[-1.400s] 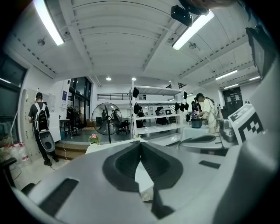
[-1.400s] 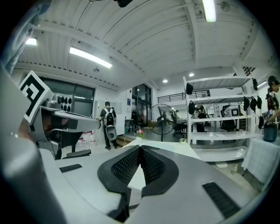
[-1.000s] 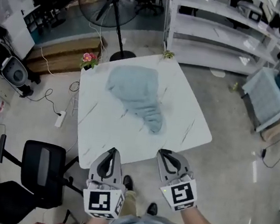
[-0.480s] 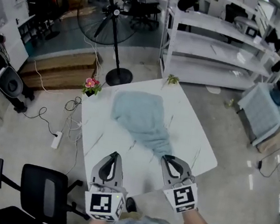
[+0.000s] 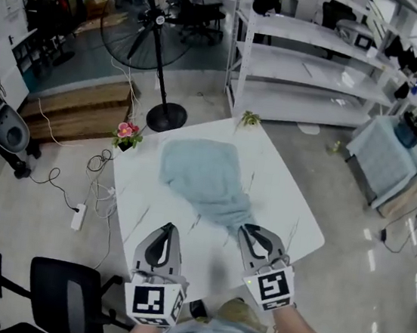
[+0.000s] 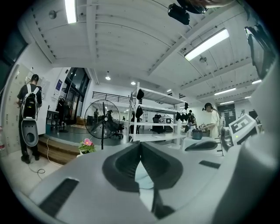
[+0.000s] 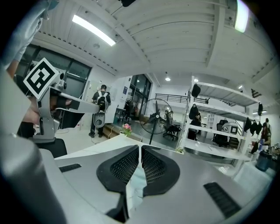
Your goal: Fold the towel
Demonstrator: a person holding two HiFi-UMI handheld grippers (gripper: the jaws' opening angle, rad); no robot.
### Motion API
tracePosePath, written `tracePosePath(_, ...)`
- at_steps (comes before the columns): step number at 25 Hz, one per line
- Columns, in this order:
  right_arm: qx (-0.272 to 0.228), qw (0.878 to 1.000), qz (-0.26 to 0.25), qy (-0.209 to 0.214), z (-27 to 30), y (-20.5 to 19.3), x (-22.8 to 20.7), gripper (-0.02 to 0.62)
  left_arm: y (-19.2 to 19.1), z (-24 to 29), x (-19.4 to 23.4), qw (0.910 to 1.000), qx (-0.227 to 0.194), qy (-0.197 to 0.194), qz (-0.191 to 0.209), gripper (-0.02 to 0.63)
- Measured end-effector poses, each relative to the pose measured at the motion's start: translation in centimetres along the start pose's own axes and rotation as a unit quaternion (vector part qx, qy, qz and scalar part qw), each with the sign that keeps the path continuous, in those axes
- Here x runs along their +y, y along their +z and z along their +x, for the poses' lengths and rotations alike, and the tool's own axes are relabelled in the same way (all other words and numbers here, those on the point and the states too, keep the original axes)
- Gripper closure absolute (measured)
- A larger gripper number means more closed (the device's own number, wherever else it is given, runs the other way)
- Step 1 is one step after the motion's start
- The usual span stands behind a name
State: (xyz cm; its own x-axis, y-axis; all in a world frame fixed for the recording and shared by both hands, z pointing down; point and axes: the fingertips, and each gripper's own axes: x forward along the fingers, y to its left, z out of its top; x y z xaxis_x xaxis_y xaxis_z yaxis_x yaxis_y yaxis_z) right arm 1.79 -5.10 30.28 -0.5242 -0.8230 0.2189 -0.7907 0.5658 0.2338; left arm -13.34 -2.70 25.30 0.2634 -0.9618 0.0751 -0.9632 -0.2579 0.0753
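A light blue towel [image 5: 203, 178] lies crumpled in a heap on the white marble table [image 5: 144, 191], narrowing toward the near right. My left gripper [image 5: 166, 227] hovers over the table's near edge, left of the towel, jaws shut and empty. My right gripper [image 5: 246, 228] is just short of the towel's near end; its jaws are opening by a thin slit with nothing between the pads. In the left gripper view the tips [image 6: 140, 144] meet and the towel [image 6: 142, 177] shows below them. The right gripper view shows the slit [image 7: 140, 148] with the towel [image 7: 138, 181] beyond.
A pink flower pot [image 5: 127, 132] stands at the table's left corner and a small green plant [image 5: 250, 119] at the far corner. A standing fan [image 5: 153, 18] and white shelving [image 5: 314, 61] are behind. A black chair [image 5: 63, 287] stands near left.
Both grippers have moved forward from short of the table to over its near edge. The right gripper now reaches the towel's near end. The towel itself has not moved.
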Motion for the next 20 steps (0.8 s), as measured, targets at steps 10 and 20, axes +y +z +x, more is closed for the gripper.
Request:
tracePosePath(10,0.040,0.999,0.022,0.024,1.8,-4.0,-1.7,0.561,-3.1,3.3,-0.8,0.9989,0.047,0.002,-0.001,0.598)
tracePosePath(20,0.060,0.994,0.037,0.079,5.6,-7.4,-2.2,0.554,-6.3,7.2,-1.6,0.9951,0.097,0.017,-0.007,0.598)
